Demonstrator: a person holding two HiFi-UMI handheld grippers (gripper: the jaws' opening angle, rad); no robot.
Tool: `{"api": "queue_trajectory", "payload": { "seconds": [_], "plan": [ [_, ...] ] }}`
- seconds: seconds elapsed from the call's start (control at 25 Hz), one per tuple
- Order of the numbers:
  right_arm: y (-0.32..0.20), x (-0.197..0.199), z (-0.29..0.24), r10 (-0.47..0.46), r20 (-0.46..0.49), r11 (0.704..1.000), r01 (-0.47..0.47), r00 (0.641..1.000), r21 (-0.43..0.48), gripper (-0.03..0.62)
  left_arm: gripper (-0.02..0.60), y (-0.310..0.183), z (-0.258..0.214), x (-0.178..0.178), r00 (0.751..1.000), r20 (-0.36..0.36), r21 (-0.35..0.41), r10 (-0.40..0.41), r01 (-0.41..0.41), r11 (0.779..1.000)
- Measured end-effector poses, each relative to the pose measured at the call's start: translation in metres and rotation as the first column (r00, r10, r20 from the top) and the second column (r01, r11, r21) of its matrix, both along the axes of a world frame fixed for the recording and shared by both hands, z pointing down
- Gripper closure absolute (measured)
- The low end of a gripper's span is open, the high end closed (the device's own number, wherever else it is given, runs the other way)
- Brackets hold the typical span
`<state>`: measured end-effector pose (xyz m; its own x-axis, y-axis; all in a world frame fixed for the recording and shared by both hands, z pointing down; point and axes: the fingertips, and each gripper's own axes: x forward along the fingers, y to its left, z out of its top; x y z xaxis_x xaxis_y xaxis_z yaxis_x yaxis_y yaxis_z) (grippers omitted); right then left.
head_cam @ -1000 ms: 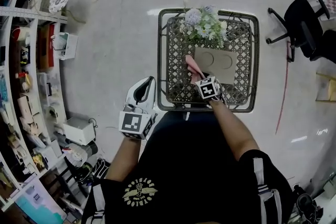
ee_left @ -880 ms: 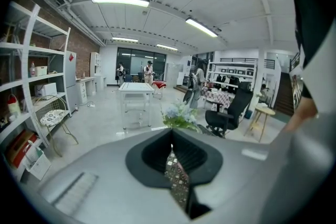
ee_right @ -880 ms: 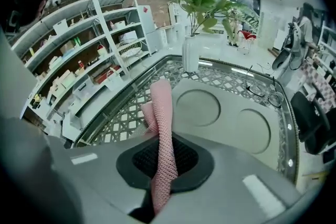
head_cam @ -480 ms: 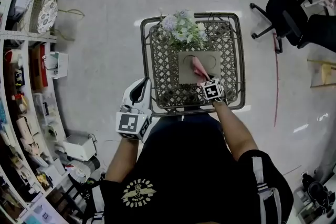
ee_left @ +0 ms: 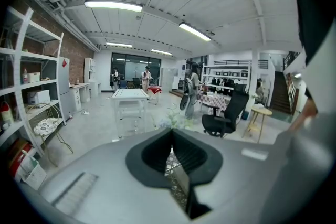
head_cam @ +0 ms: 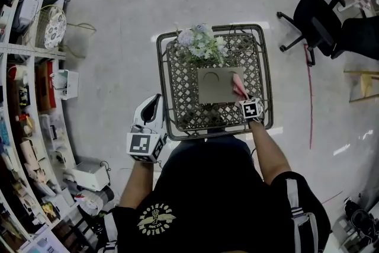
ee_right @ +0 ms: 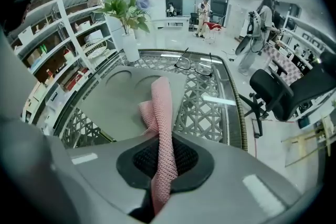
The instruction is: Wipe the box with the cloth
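Furthest left, the left gripper (head_cam: 153, 105) is held off the table's near-left edge, its jaws brought together with nothing between them, as its own view shows. Next comes the table (head_cam: 167, 105), a square metal frame with an open lattice top. A glossy sheet seems to be laid over it, judging by the reflections in the right gripper view. Flowers (head_cam: 199, 44) in a vase are set at its far side.

On the middle of the table lies the box (head_cam: 213, 87). It is flat, rectangular and dull grey-tan, matt like card or moulded pulp, with two shallow round hollows pressed into its top. It is judged light and fairly stiff, so it may be pushed about on the smooth top by a hard stroke. It could be steadied at a near corner by the idle gripper, and the hollows would need to be followed by the cloth.

At the box's right edge the cloth (head_cam: 238, 83) is seen, pink, coarsely knitted and gathered into a narrow strip. It is soft and limp, and is best taken by a bunched fold, as it is now. Rightmost, the right gripper (head_cam: 243, 96) is clamped on that cloth, whose loose end appears to rest on the box's top.
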<state>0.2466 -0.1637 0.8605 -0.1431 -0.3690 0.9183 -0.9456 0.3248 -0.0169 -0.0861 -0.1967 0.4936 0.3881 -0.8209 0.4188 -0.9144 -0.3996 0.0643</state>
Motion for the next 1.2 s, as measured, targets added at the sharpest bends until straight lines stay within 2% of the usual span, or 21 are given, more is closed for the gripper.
{"api": "queue_trajectory", "payload": {
  "seconds": [0.32,0.48,0.6,0.84,0.96,1.08,1.2],
  "plan": [
    [0.007,0.003,-0.033,0.036,0.038,0.998,-0.037,0.999,0.045,0.577,0.581,0.001,-0.037,-0.007,0.999,-0.027,0.058,-0.018,0.02,0.998],
    [0.005,-0.001,-0.078,0.042,0.115,0.989,-0.058,0.993,0.139,0.577,0.581,0.009,-0.041,-0.016,1.0,-0.008,0.095,-0.019,0.02,0.995],
    [-0.001,-0.006,-0.127,0.065,0.191,0.966,-0.11,0.979,0.234,0.577,0.581,0.014,-0.052,-0.015,1.0,-0.009,0.125,0.008,-0.007,0.992],
    [-0.013,-0.011,-0.238,0.084,0.315,0.876,-0.221,0.945,0.428,0.577,0.581,0.014,-0.093,-0.02,0.999,-0.036,0.189,0.023,-0.015,0.982],
    [-0.014,-0.011,-0.289,0.067,0.362,0.822,-0.257,0.93,0.508,0.577,0.581,0.01,-0.111,-0.023,0.999,-0.036,0.249,0.033,-0.023,0.968],
    [-0.011,-0.013,-0.341,0.03,0.389,0.754,-0.276,0.921,0.595,0.577,0.581,0.008,-0.133,-0.022,0.998,-0.049,0.278,0.045,-0.03,0.96],
    [-0.009,-0.015,-0.394,-0.015,0.399,0.673,-0.286,0.917,0.682,0.577,0.581,0.01,-0.157,-0.022,0.997,-0.047,0.317,0.06,-0.042,0.947]
  ]
}}
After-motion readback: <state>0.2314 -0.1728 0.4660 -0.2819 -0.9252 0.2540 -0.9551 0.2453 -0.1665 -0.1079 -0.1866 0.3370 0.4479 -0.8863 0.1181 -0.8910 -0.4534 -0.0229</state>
